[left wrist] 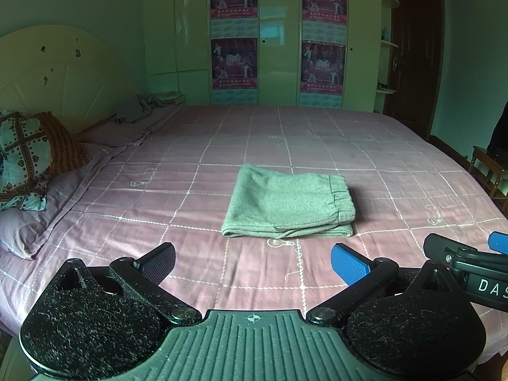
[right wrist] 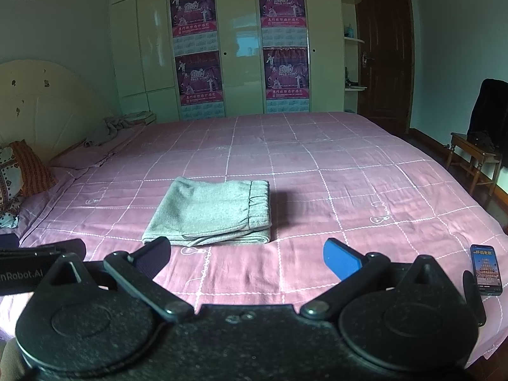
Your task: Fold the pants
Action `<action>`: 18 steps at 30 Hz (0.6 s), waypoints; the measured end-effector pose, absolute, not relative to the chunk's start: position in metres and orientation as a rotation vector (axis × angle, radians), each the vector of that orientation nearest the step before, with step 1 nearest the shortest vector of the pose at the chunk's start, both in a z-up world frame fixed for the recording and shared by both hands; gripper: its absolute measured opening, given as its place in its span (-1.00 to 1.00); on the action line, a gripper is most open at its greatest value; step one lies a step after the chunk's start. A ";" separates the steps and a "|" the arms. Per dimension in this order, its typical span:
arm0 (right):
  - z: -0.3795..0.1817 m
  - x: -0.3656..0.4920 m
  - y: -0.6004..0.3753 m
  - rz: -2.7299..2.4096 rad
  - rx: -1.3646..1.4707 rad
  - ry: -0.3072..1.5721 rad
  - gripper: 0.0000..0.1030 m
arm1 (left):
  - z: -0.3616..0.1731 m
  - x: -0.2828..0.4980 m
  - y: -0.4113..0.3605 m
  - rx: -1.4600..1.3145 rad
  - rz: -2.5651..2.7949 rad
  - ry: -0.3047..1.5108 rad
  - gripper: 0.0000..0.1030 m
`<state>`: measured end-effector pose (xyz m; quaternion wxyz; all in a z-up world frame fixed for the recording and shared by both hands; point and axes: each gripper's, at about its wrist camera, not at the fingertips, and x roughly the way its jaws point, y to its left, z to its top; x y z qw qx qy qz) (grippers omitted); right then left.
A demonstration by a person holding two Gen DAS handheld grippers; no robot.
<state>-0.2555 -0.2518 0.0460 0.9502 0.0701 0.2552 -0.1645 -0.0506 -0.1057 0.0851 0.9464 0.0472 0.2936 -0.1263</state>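
While pants (left wrist: 287,203) lie folded, phone (right wrist: 486,269) shows rightward only — tongs (right wrist: 246,258) agape

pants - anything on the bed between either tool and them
Nothing visible. Only bare pink sheet lies between the open left tool and the folded pants, and likewise for the open right tool. The phone sits off to the right, clear of the path.

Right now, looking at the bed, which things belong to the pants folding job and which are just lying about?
Belongs to the job:
- folded grey pants
- left tongs, open
- right tongs, open

Just lying about:
- phone, near the bed edge
- patterned pillows
- crumpled grey cloth by the headboard
- wooden chair
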 end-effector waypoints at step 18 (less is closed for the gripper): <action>0.041 -0.252 -0.253 -0.325 0.141 0.534 0.99 | 0.083 -0.049 -0.108 0.110 -0.269 0.599 1.00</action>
